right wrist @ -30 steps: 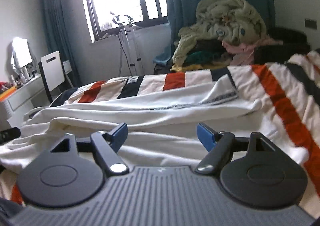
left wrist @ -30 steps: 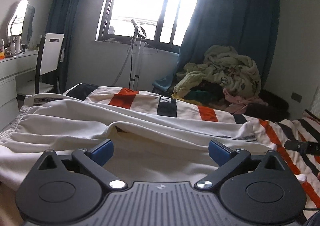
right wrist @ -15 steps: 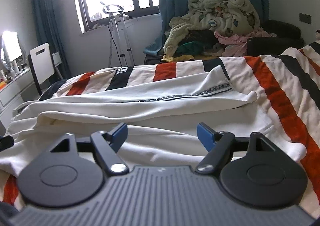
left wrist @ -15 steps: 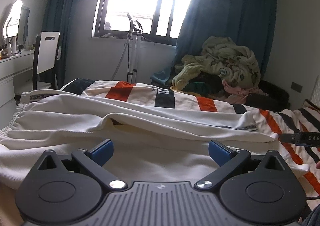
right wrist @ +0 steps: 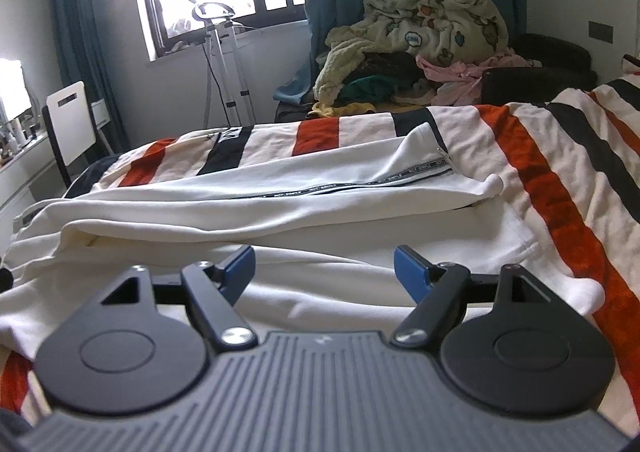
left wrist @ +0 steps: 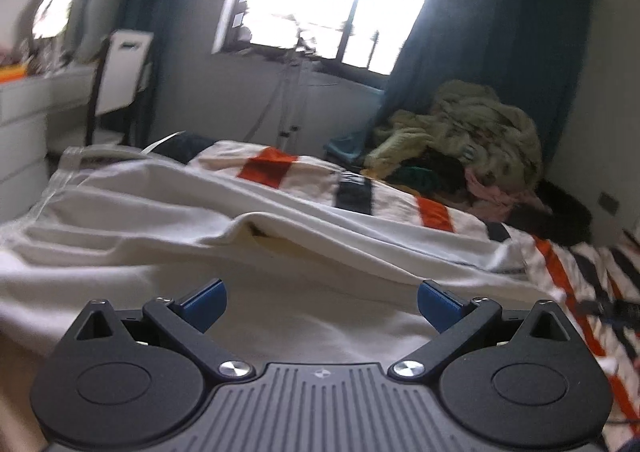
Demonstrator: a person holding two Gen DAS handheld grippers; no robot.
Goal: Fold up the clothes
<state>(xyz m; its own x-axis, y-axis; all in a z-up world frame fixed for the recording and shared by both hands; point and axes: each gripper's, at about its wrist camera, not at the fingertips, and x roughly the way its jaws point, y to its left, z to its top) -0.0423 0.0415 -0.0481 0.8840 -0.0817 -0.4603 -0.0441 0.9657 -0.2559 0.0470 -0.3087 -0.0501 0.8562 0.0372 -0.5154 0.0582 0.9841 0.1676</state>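
White trousers [left wrist: 168, 211] [right wrist: 280, 207] lie lengthwise across a bed with a striped cover [right wrist: 568, 171], one leg folded over the other. A dark printed seam tape runs along the upper leg [right wrist: 360, 187]. My left gripper [left wrist: 320, 300] hovers open over the near edge of the cloth, blue pads [left wrist: 208, 298] wide apart with nothing between them. My right gripper [right wrist: 324, 268] is open too, above the lower leg near its hem end. The left wrist view is motion-blurred.
A heap of blankets and clothes [right wrist: 432, 39] sits beyond the bed's far side before blue curtains. A white chair [right wrist: 72, 123] and a dressing table [left wrist: 24, 111] stand at the left. A metal stand [right wrist: 224, 63] is under the window.
The left view has swung and rolled, so the scene now tilts and blurs; the trousers sit lower right in it. The right view has shifted slightly. Both grippers stay open.
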